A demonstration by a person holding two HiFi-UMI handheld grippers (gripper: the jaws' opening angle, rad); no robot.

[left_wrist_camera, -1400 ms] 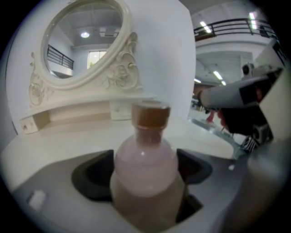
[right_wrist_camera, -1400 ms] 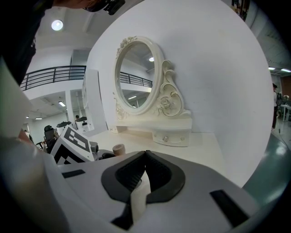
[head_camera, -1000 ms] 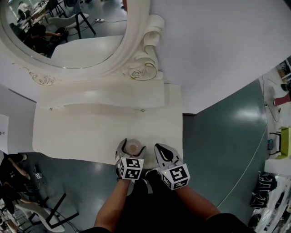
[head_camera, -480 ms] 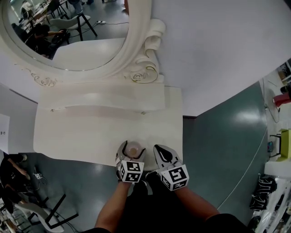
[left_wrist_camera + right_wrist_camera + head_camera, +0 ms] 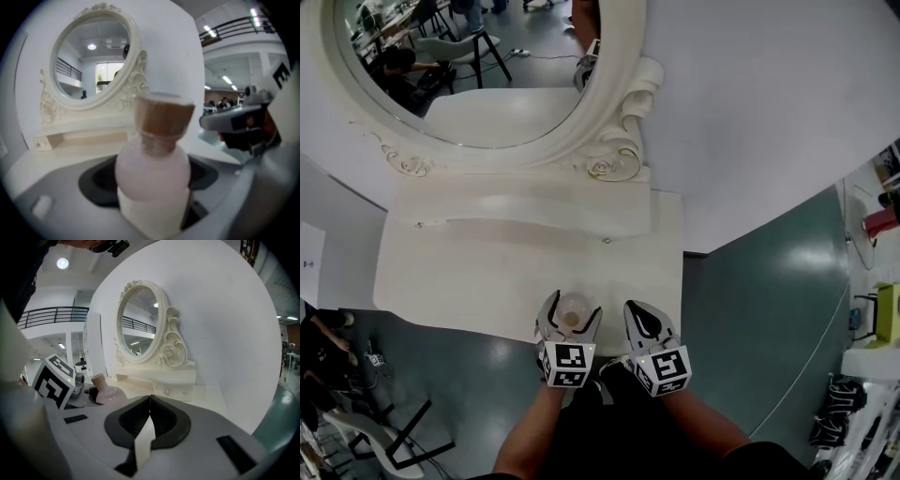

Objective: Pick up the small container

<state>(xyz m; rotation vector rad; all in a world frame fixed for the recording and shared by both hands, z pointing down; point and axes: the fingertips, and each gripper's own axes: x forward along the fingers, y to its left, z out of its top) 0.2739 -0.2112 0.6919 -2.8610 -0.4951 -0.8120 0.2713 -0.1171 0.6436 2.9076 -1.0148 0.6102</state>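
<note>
The small container (image 5: 153, 173) is a round, pale pink bottle with a tan cork-like cap; it shows between the jaws in the head view (image 5: 573, 310) and off to the left in the right gripper view (image 5: 107, 391). My left gripper (image 5: 570, 317) is shut on it, both jaws pressing its body, over the front edge of the white dressing table (image 5: 469, 281). My right gripper (image 5: 641, 315) sits just to the right, jaws closed together with nothing between them (image 5: 150, 405).
An oval mirror in an ornate white frame (image 5: 609, 150) stands at the back of the table, above a low shelf with a small drawer knob (image 5: 607, 241). Grey floor (image 5: 769, 281) lies to the right; chairs and people show at the left edge.
Both grippers have shifted slightly toward me and down in the view, the left one keeping the bottle. The camera has tipped, showing more of the mirror.
</note>
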